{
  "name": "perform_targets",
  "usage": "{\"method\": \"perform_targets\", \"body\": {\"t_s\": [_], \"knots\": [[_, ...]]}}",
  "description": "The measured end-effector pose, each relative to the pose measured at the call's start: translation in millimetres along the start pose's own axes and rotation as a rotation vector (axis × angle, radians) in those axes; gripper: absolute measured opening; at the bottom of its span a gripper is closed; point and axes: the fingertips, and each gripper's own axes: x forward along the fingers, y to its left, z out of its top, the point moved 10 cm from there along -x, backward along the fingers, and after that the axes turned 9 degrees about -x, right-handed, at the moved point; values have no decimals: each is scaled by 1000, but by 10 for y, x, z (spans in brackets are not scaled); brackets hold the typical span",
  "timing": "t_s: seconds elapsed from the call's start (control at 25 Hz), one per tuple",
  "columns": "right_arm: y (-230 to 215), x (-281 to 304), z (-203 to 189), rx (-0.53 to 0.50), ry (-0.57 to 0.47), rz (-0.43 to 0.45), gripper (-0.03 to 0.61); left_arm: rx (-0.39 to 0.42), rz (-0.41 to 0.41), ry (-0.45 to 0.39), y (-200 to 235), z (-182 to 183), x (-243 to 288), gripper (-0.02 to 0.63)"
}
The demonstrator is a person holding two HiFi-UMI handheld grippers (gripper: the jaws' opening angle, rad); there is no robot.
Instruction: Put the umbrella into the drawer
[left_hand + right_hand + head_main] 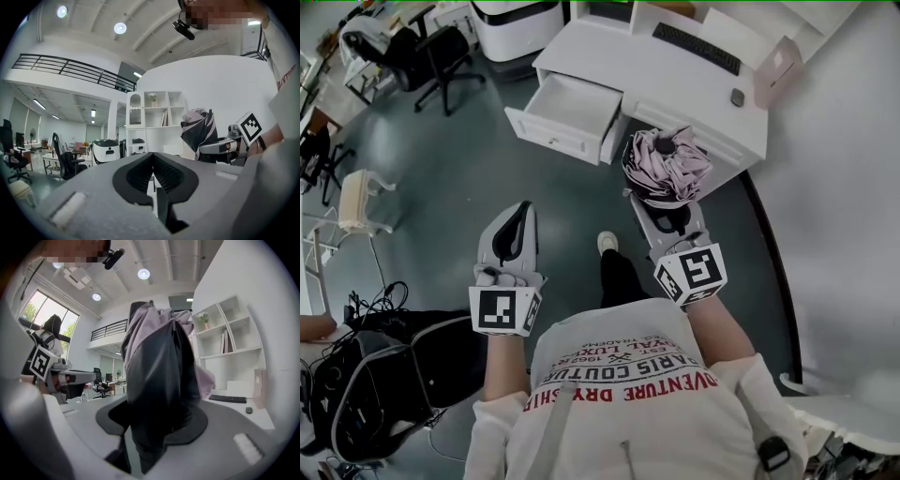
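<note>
A folded pink and black umbrella (666,167) (159,376) stands upright in my right gripper (667,217) (159,420), which is shut on its lower part. The bundle hangs just in front of the white desk (675,84), to the right of the pulled-out white drawer (572,108). The drawer's inside looks bare. My left gripper (514,230) (153,158) is lower left of the drawer over the floor, its ribbed pads together with nothing between them. The left gripper view shows the umbrella (199,131) off to its right.
A black keyboard (696,47), a mouse (738,97) and a pink box (776,66) lie on the desk. A white wall (844,187) runs along the right. Black office chairs (422,52) stand far left, a white chair (356,202) and dark bags (375,375) at left.
</note>
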Motion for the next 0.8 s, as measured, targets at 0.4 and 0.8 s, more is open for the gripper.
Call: {"method": "perform_targets", "body": {"t_s": [0.4,0.8], "knots": [[-1212,1733,-220,71,36,114,179,-9,78,-4,624,119,1697,7],[-1924,3125,-397,66,123,211,179,-15,66,28,1214,176,3156,8]]}}
